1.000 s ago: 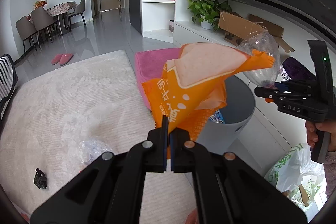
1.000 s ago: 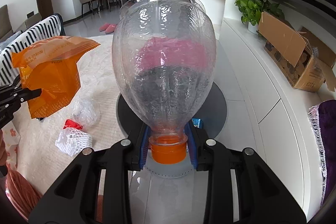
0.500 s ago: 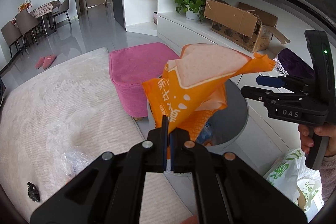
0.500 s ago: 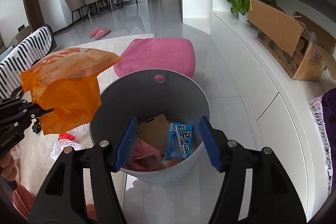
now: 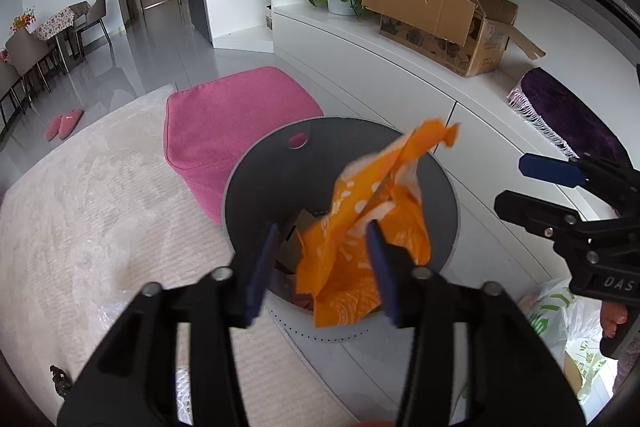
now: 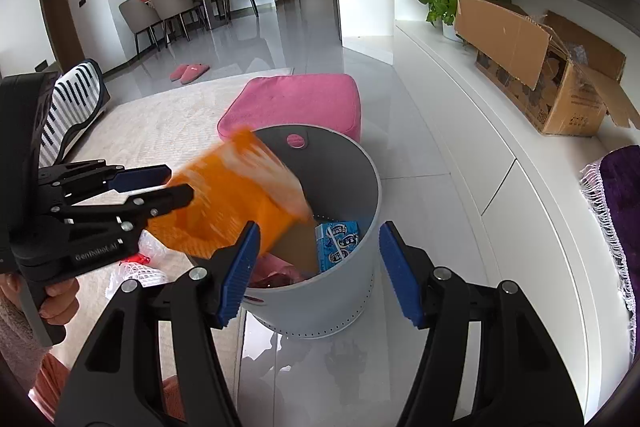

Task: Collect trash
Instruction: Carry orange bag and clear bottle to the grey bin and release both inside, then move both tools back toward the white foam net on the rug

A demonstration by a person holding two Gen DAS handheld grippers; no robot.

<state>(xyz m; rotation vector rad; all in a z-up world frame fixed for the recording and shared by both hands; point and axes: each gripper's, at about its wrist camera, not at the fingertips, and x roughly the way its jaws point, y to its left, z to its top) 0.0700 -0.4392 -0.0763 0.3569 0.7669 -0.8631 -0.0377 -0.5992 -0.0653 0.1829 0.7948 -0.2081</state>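
Item one: my left gripper [image 5: 320,259] hung over the grey trash bin [image 5: 256,171], its jaws having just been opening and standing apart. The orange snack bag [image 5: 360,235] lay loose between them, blurred, over the bin's mouth, its top corner above the far rim. I could not tell whether it touched the right-hand pad.

Item two: my right gripper [image 6: 316,267] stood with its jaws spread and nothing between them, aimed at the near wall of the bin [image 6: 360,187]. Its jaws had been opening a moment before.

Item three, bin contents: a blue-and-white packet [image 6: 338,245], a brown cardboard piece [image 6: 294,251] and something pink low inside.

Item four, edges and room:
- The pink cushion [image 5: 236,115] sat just beyond the bin, touching or nearly so.
- The pale rug [image 5: 92,219] spread wide to the left, open but for a small dark scrap [image 5: 60,379] near its near edge.
- The white cabinet [image 6: 500,163] ran along the right, with a strip of glossy floor between it and the bin.
- White net wrapping [image 6: 136,275] lay beneath my left gripper [image 6: 160,187].
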